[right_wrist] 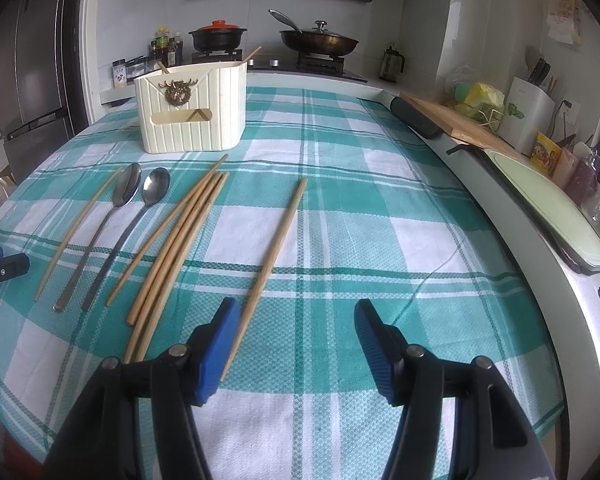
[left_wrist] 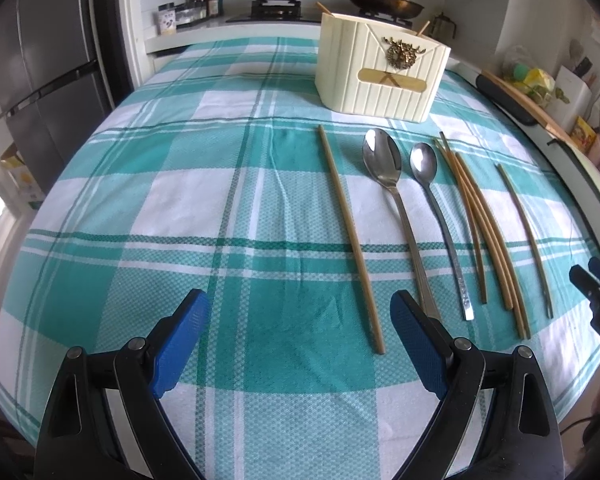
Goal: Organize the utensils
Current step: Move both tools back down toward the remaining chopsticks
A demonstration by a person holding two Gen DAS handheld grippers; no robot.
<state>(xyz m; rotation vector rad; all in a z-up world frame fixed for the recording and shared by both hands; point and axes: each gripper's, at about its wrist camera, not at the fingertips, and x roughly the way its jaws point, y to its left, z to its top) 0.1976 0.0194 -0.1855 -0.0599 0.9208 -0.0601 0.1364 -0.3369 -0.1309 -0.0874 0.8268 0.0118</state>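
Desk (left_wrist: pixel 100 208): covered by a teal-and-white checked cloth (right_wrist: pixel 380 208); all utensils lie on it.
Holder (left_wrist: pixel 380 68): cream ribbed box with a brass ornament on its front, upright at the far side of the cloth; two chopstick tips stick out of its top.
Large spoon (left_wrist: pixel 384 164): bowl toward the holder, handle running near.
Small spoon (left_wrist: pixel 423 164): just right of the large spoon, roughly parallel, apart from it.
Single chopstick, left (left_wrist: pixel 352 240): left of the large spoon, lying alone.
Chopstick bundle (left_wrist: pixel 484 232): four sticks right of the small spoon, lying close and overlapping toward their far ends.
Single chopstick, right (right_wrist: pixel 276 248): well right of the bundle; its near end lies just beside the right unit's left finger, contact unclear.
Left hand-held gripper (left_wrist: pixel 300 344): jaws wide apart, holding nothing, above the near cloth; near end of the left single chopstick lies between its blue pads (left_wrist: pixel 180 344).
Right hand-held gripper (right_wrist: pixel 296 348): jaws wide apart, holding nothing, above the near cloth on the right side.
Background, far: stove with a black pot under a red lid (right_wrist: pixel 219 34) and a lidded pan (right_wrist: pixel 320 40).
Background, right: cutting boards (right_wrist: pixel 480 132) along the edge.
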